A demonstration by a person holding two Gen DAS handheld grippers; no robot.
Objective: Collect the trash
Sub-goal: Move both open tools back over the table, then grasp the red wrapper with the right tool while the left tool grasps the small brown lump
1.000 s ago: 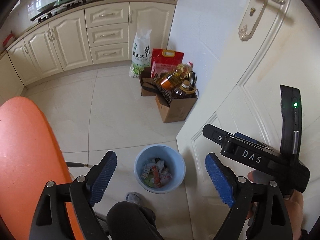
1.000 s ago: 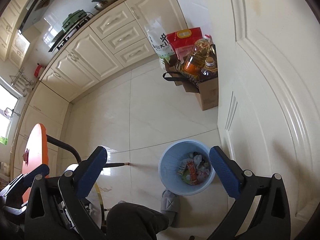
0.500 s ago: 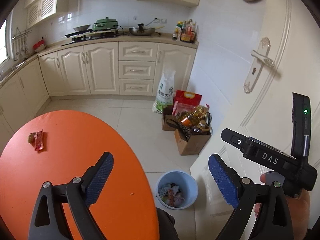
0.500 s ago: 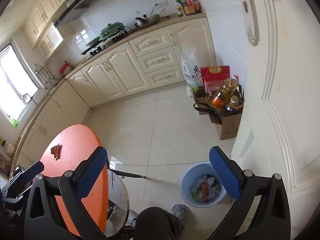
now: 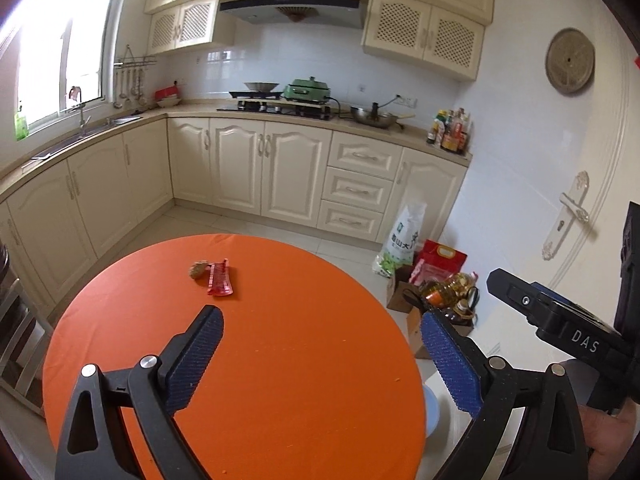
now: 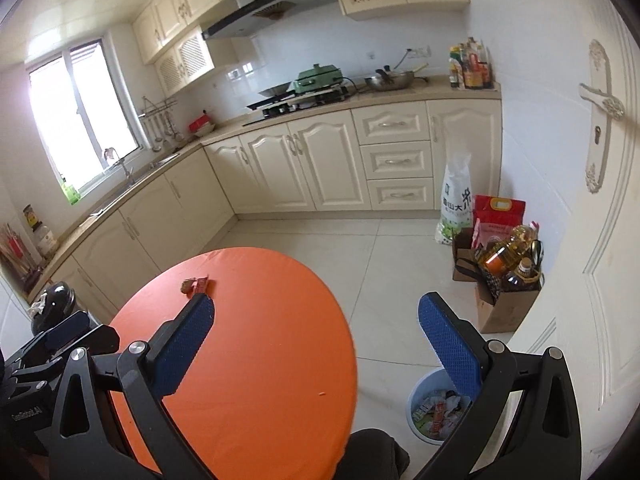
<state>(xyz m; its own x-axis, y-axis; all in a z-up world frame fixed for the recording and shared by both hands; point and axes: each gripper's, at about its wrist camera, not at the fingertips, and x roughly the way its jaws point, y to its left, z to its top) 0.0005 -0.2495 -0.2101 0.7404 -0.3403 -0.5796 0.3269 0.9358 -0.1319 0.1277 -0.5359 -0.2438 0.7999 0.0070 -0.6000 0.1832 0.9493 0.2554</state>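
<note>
the red crumpled snack wrapper [image 5: 219,283] lies flat on the far left part of the round orange table [image 5: 280,360], with a small brownish scrap of food waste [image 5: 198,269] touching its left edge. nearer the camera, the left gripper [image 5: 320,354] hangs above the tabletop with its blue-padded jaws spread wide and opening; nothing is between them, and the wrapper is well ahead of the left pad. right of the table, the light blue round plastic bin [image 6: 434,404] stands on the white tiled floor, holding a heap of mixed wrappers and paper. in the right wrist view the right gripper [image 6: 316,330] has its jaws wide apart and empty, the left pad over the table, the right pad over the bin's rim. further right, a brown cardboard box [image 6: 506,304] with oil bottles sits against the white panelled door [image 6: 592,240].
</note>
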